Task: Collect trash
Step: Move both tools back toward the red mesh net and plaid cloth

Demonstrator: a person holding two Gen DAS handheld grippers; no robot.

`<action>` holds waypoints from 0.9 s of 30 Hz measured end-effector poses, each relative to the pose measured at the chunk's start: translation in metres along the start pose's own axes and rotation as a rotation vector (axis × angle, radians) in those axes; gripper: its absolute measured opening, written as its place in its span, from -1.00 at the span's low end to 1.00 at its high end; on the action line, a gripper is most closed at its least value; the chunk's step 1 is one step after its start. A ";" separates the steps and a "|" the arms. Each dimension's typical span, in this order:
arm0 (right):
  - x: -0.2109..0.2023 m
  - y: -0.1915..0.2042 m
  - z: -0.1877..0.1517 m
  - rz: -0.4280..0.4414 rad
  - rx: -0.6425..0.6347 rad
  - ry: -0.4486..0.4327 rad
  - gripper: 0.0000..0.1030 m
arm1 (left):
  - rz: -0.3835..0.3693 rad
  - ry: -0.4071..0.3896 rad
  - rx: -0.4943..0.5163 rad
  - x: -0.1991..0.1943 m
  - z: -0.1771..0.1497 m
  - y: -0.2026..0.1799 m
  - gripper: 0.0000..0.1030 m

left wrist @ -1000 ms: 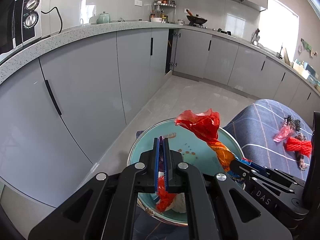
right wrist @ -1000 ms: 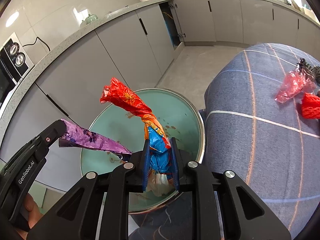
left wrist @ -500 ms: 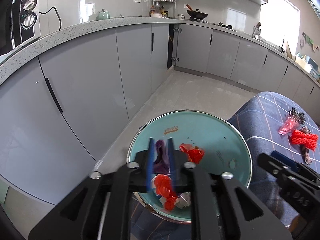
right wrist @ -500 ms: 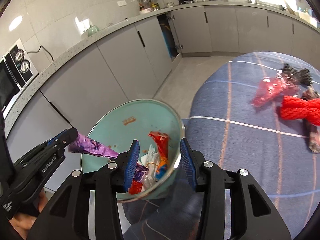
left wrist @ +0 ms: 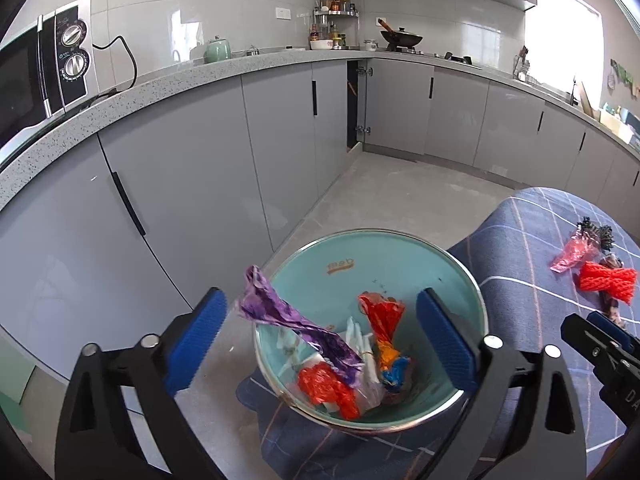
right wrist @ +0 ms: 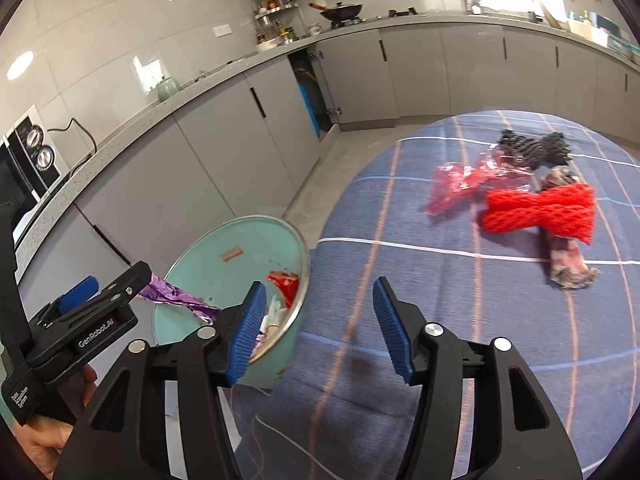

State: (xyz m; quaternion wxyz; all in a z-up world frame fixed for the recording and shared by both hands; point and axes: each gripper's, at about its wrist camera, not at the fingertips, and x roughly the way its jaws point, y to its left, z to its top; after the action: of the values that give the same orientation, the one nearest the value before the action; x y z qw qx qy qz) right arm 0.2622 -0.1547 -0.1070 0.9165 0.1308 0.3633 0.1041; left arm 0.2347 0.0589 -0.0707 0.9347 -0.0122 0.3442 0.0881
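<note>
The table [right wrist: 460, 320] under its blue checked cloth holds the teal bin [left wrist: 400, 252] at its edge. Over the bin hangs the left gripper [left wrist: 320, 336], fingers spread wide; the purple wrapper [left wrist: 288, 316] lies between them, free, leaning on the bin's rim. A second ago they pinched it. The right gripper [right wrist: 320, 320], also spread wide, has let its red wrapper [left wrist: 382, 316] fall inside. A red net [right wrist: 540, 212] lies further along the cloth.

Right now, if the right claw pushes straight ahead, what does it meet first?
Probably the blue checked tablecloth itself; the right claw is open, and the red mesh net lies farther off to its right. Depth is unclear.
</note>
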 end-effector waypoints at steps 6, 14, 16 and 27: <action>-0.016 -0.026 -0.003 -0.038 0.040 -0.018 0.14 | -0.013 0.005 0.036 -0.006 -0.005 -0.022 0.89; -0.035 -0.061 -0.009 -0.093 0.085 -0.034 0.19 | -0.059 0.009 0.088 -0.014 -0.012 -0.056 0.89; -0.039 -0.072 -0.010 -0.109 0.106 -0.034 0.19 | -0.072 0.012 0.097 -0.014 -0.012 -0.064 0.89; -0.063 -0.132 -0.020 -0.195 0.189 -0.042 0.19 | -0.178 0.040 0.176 -0.019 -0.028 -0.114 0.89</action>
State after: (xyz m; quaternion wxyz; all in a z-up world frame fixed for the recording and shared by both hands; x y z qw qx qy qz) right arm 0.2159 -0.2943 -0.1226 0.9133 0.1829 0.3631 -0.0229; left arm 0.2225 -0.0588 -0.0839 0.9292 0.0376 0.3667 -0.0259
